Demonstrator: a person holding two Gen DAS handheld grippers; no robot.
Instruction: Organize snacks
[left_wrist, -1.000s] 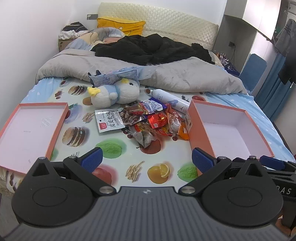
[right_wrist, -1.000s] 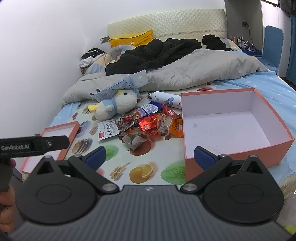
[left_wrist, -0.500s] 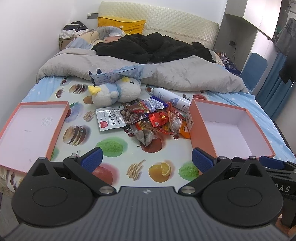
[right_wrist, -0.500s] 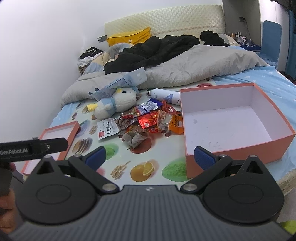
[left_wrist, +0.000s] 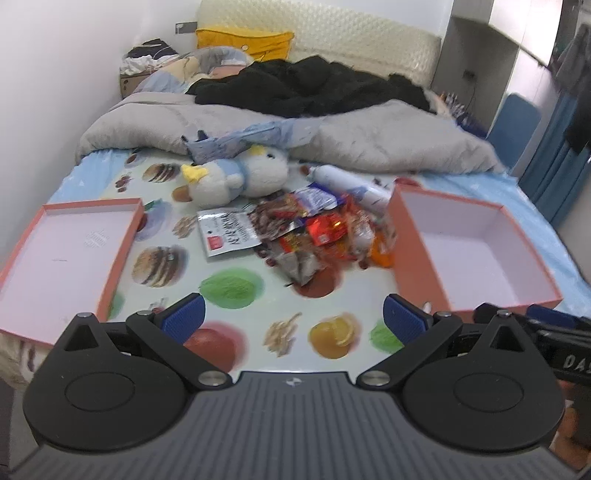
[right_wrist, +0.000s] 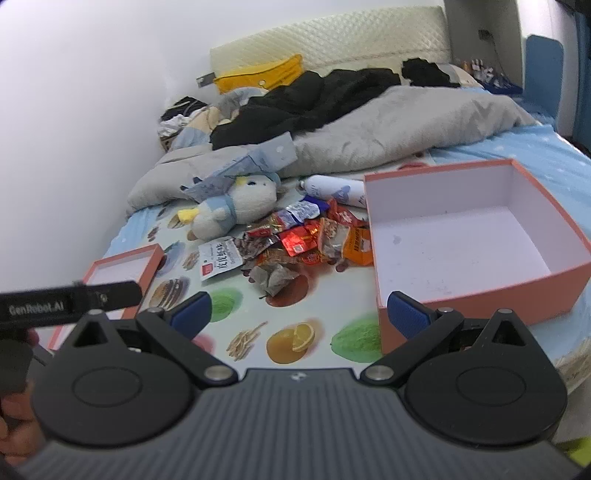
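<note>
From the left wrist I see my left gripper (left_wrist: 293, 319) spread wide and empty above the bed's near edge, the snacks (left_wrist: 314, 236) heaped between the lid (left_wrist: 122, 240) and the box (left_wrist: 413, 254); I'd go for an outlying packet, not the heap. From the right wrist, my right gripper (right_wrist: 300, 314) is equally wide and empty, the snacks (right_wrist: 299, 240) touching the box (right_wrist: 480, 291), so I'd nip one packet by its edge and lift clear of the wall.

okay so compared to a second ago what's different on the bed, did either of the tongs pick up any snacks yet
Nothing grabbed yet. Both cameras drifted slightly; the views shifted a little. The left tongs and right tongs stay open and empty. The snack pile, deep box and shallow lid lie where they were.
</note>
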